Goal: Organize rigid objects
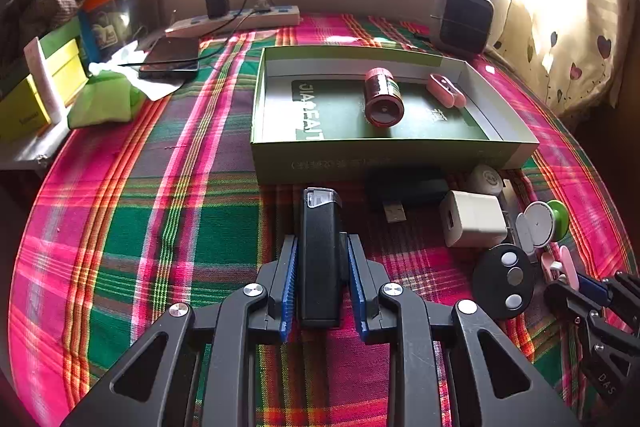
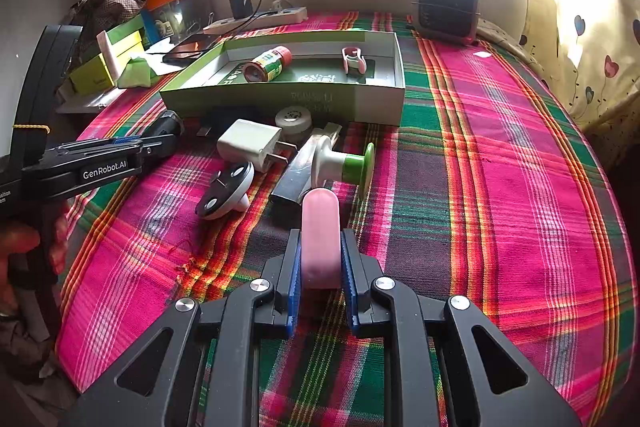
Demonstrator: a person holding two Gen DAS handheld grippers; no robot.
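Plaid cloth [image 1: 168,211] covers the whole surface; its edges run out of frame. Landmark: green box [image 1: 384,157], open-topped, sitting on the cloth.

In the box: red-capped bottle [image 1: 383,97] lying on its side and a pink clip [image 1: 445,90]; printing on the box floor only partly legible.

Behind the box, by the wall: small black heater/fan [image 2: 447,5], power strip [image 1: 244,21] w/ black plug, phone [image 1: 171,57]. Clutter to the box's left is too dim to sort.

In front of the box: white charger [image 2: 250,143], round white item [image 2: 294,119] partly tucked under the box edge, green-and-white knob [image 2: 348,167], black round remote [image 1: 503,281], dark USB item [image 1: 404,189] in shadow, hard to ID.

Left gripper [image 1: 322,281] clenched on black lighter [image 1: 320,255], just in front of the box. Right gripper [image 2: 320,269] clamped on pink capsule-shaped piece [image 2: 320,239], lower end hidden btw the pads.
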